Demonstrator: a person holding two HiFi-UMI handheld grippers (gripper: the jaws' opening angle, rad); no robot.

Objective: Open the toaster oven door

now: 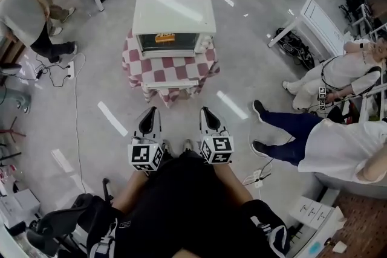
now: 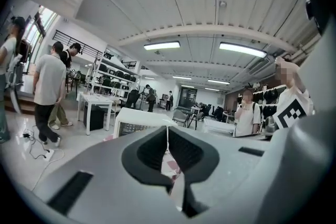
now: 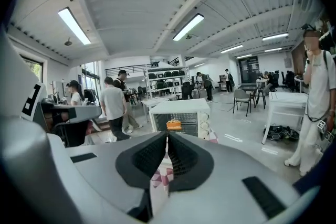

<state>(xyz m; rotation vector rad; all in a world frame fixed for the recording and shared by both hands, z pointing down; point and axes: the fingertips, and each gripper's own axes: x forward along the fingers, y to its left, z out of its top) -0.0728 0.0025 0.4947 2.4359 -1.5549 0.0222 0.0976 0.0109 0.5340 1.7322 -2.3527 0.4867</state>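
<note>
Open lab floor, people at the edges. Oven [image 1: 174,16] sits on a small checked table [image 1: 181,69], door [image 1: 164,43] shut, well ahead of both grippers. Door is probably light and hinged. Handle too small to see, so try the top edge. Oven may slide on the cloth. Left gripper [image 1: 149,113] and right gripper [image 1: 207,112] are low, side by side, aimed at the oven, jaws together, empty.

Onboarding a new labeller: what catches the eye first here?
A white toaster oven, door shut with an orange item inside, sits on a red-checked cloth mid-floor. Nearer the camera, the left tool and right tool hover shut and empty, well short of it.
</note>
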